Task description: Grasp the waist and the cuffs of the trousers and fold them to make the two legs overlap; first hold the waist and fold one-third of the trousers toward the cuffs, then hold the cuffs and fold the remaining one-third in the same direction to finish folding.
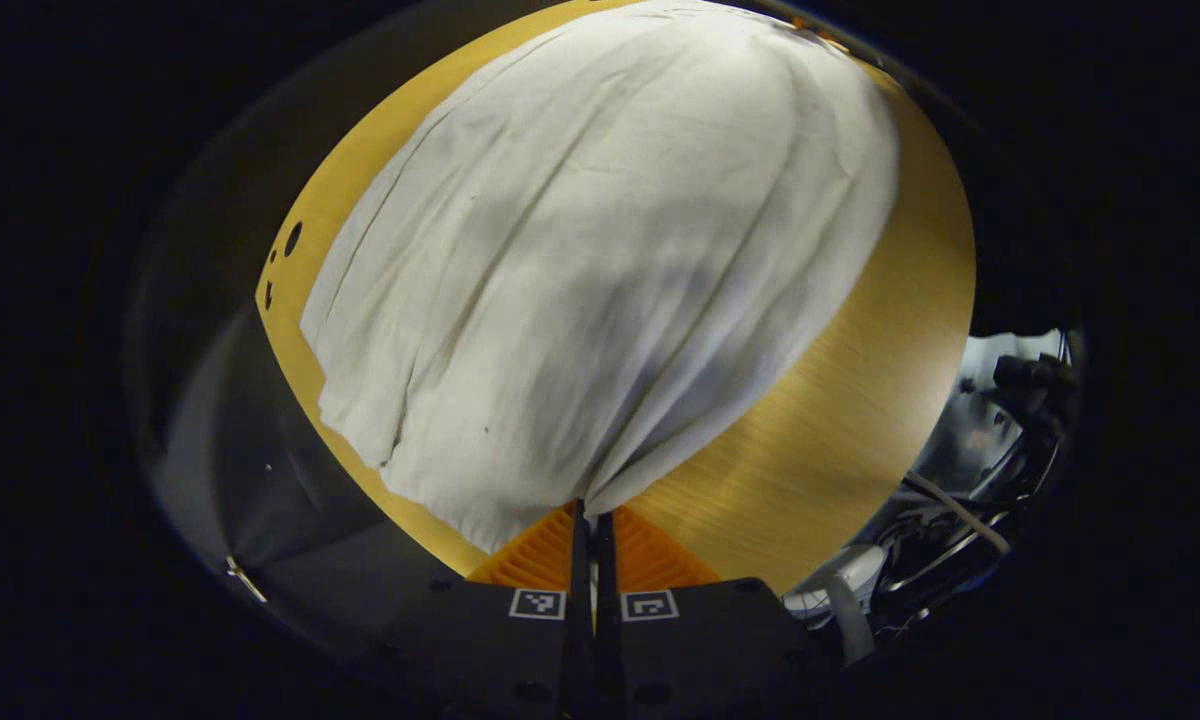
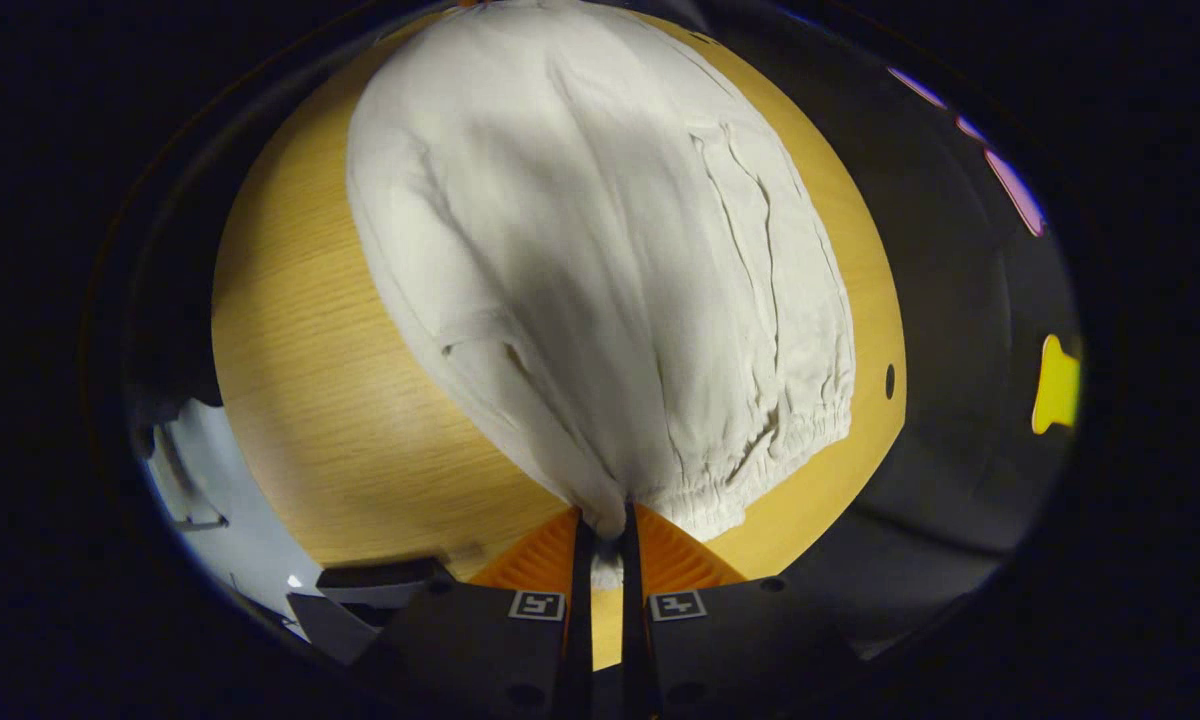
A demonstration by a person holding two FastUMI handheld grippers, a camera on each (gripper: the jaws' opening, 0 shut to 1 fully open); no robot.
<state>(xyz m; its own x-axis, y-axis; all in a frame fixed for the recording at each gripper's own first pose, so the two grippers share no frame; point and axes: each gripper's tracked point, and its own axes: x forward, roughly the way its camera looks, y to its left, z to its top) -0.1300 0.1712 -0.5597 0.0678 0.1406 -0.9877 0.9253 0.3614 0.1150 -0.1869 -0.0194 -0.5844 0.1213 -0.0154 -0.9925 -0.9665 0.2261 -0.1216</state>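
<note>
Trousers [image 1: 600, 270]: thin woven cloth, matt, off-white, soft creases and long wrinkles; the gathered waist [image 2: 760, 470] in the right gripper view looks puckered, elasticated. Table [image 1: 840, 400]: wood-grain finish, fine straight grain, smooth, low satin sheen. Left gripper [image 1: 592, 520] and right gripper [image 2: 602, 530]: finger pads ribbed, plastic-looking, matt; bodies behind them smooth matt plastic. Cables [image 1: 960, 520] off the table's right edge: smooth sheathing, slightly glossy.

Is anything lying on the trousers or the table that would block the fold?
Nothing visible. The left gripper and right gripper each pinch an edge of the trousers, and the table beside them is bare wood.
</note>
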